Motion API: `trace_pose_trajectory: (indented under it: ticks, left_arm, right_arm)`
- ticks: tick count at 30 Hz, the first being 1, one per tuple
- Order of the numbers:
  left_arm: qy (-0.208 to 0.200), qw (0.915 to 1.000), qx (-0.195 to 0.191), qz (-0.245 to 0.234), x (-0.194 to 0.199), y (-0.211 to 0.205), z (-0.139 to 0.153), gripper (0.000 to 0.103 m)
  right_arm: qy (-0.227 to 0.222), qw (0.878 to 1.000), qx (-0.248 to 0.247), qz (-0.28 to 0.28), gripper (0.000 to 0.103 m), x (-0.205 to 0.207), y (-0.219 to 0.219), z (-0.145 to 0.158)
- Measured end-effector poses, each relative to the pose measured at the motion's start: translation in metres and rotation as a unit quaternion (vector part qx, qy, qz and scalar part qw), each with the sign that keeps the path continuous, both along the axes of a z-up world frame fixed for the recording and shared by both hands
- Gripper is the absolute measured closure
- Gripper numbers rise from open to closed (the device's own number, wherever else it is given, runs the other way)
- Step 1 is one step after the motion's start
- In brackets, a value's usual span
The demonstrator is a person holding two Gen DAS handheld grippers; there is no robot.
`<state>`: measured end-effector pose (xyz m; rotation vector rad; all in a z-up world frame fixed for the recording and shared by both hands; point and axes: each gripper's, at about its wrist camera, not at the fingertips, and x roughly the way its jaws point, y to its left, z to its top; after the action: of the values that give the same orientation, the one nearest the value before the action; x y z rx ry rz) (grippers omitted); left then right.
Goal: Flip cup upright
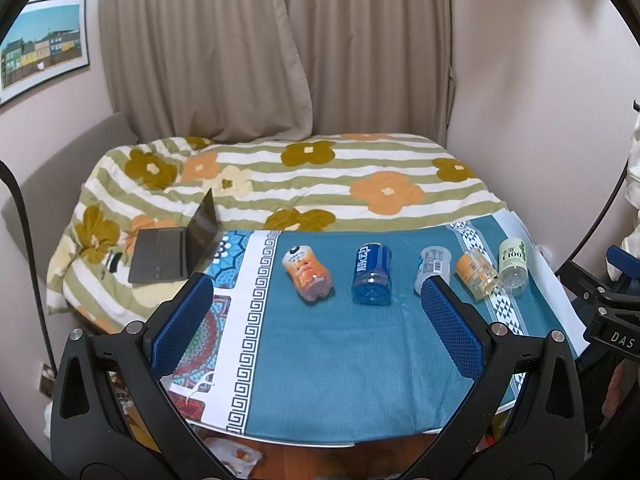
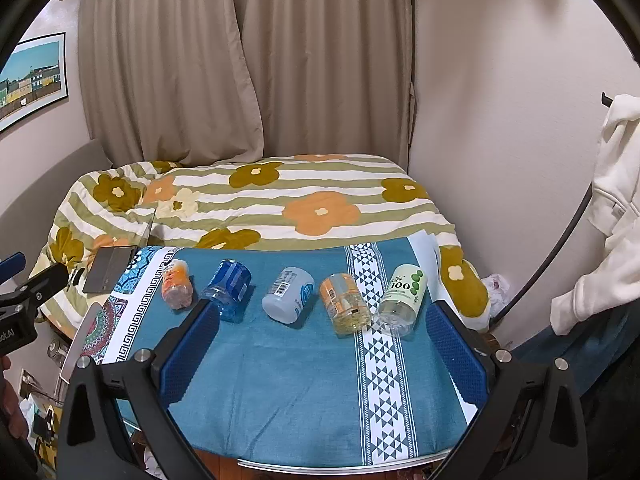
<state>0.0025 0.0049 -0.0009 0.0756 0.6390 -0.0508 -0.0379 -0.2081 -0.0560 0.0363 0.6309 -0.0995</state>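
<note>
Several cut-bottle cups lie on their sides in a row on the blue tablecloth [image 1: 328, 352]: an orange one [image 1: 307, 273] [image 2: 176, 284], a blue one [image 1: 372, 274] [image 2: 230, 290], a pale grey-white one [image 1: 432, 268] [image 2: 289, 295], a clear one with an orange label [image 1: 478, 274] [image 2: 345, 303], and a clear one with a green "100" label [image 1: 513, 266] [image 2: 402, 300]. My left gripper [image 1: 318, 294] is open and empty, hovering near the table's front. My right gripper [image 2: 322, 318] is open and empty, also in front of the row.
A flowered quilt [image 1: 304, 184] covers the bed behind the table. An open laptop [image 1: 176, 250] lies on it at the left. Curtains [image 1: 276, 48] hang behind. A white garment [image 2: 616, 208] hangs at the right. The table's front edge [image 1: 320, 442] is close below the grippers.
</note>
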Motion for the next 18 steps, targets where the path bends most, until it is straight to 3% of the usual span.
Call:
trace_pose_trajectory:
  ticks: [18]
  left_arm:
    - [0.000,1.0000,-0.002,0.000,0.0009,0.0009,0.0014,0.000]
  right_arm:
    - [0.001,1.000,0.001,0.000,0.000,0.0004,0.0014,0.0003]
